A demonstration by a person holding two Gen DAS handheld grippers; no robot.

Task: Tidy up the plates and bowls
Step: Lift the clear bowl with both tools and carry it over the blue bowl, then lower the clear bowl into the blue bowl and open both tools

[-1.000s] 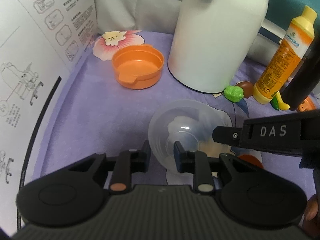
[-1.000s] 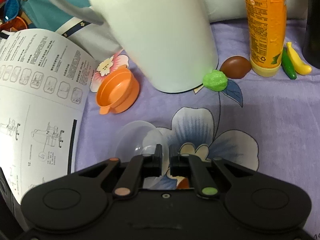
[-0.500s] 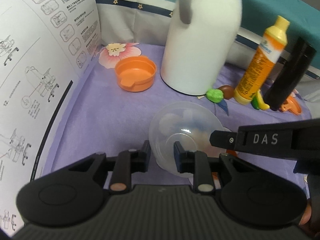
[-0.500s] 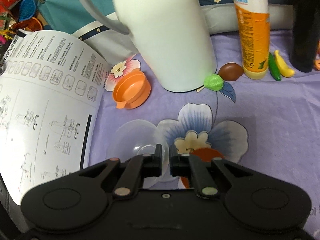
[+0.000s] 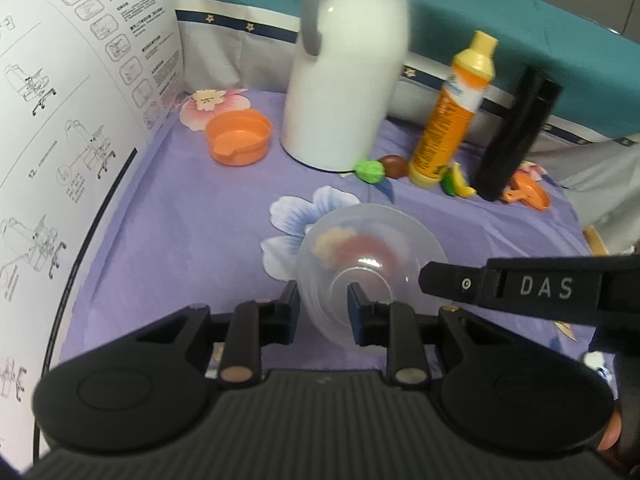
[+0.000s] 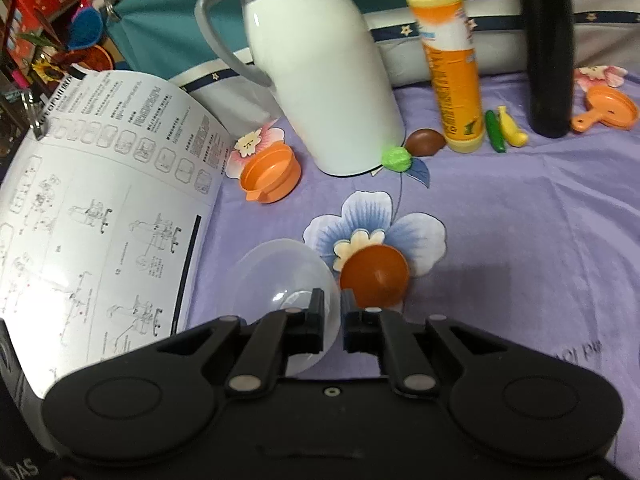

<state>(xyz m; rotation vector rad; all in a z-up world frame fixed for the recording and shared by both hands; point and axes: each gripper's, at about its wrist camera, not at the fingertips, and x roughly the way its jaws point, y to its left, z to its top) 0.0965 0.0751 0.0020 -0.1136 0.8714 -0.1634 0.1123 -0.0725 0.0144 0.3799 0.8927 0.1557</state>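
A clear plastic bowl (image 5: 372,248) is lifted above the purple flowered cloth. My left gripper (image 5: 324,304) is shut on its near rim, and my right gripper (image 6: 331,316) is shut on its right rim. The bowl also shows in the right wrist view (image 6: 280,280). A dark orange dish (image 6: 375,276) lies on the cloth's blue flower, just right of the bowl. An orange bowl (image 5: 239,136) sits at the back left; it also shows in the right wrist view (image 6: 270,174). An orange strainer-like dish (image 6: 608,109) lies at the back right.
A white thermos jug (image 6: 320,72), an orange bottle (image 6: 450,60) and a black cylinder (image 6: 548,40) stand along the back. Small toy foods (image 6: 504,128) lie by them. A curled instruction sheet (image 6: 100,216) rises on the left.
Both grippers have risen and pulled back with the clear bowl. The dark orange dish beneath it has come into view.
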